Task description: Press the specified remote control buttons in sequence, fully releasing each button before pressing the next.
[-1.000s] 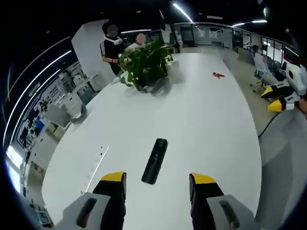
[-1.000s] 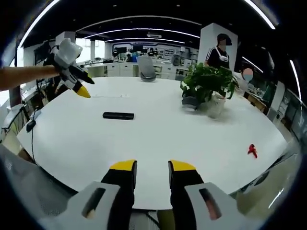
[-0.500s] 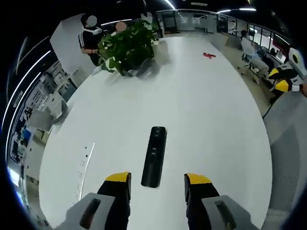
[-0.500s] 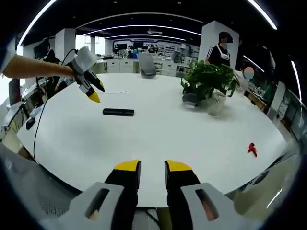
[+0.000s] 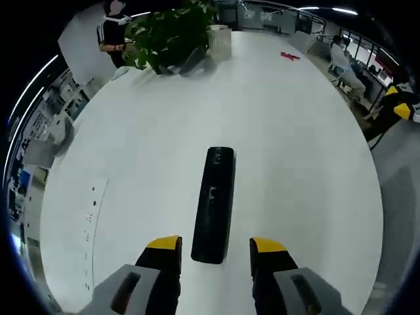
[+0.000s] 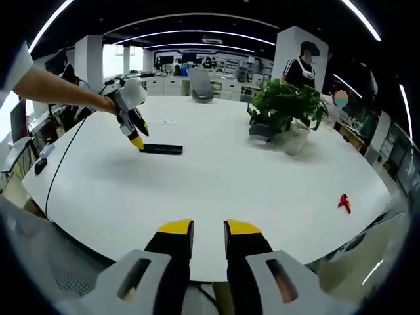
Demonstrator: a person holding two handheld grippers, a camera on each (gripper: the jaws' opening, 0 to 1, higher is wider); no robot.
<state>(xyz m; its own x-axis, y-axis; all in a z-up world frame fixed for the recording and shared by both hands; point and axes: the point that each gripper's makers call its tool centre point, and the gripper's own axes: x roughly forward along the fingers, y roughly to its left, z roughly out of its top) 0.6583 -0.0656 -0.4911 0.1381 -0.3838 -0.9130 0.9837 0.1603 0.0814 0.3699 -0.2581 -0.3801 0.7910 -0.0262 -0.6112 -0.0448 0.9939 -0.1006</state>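
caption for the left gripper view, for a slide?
Open left gripper poised over the near end of the black remote on the white table.

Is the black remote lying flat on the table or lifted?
Flat: the slim black rectangular remote control rests on the white table, ahead of the open left gripper.

A slim black remote control (image 5: pixel 214 203) is lying flat on the white table (image 5: pixel 295 164), well apart from the potted plant (image 5: pixel 172 33).
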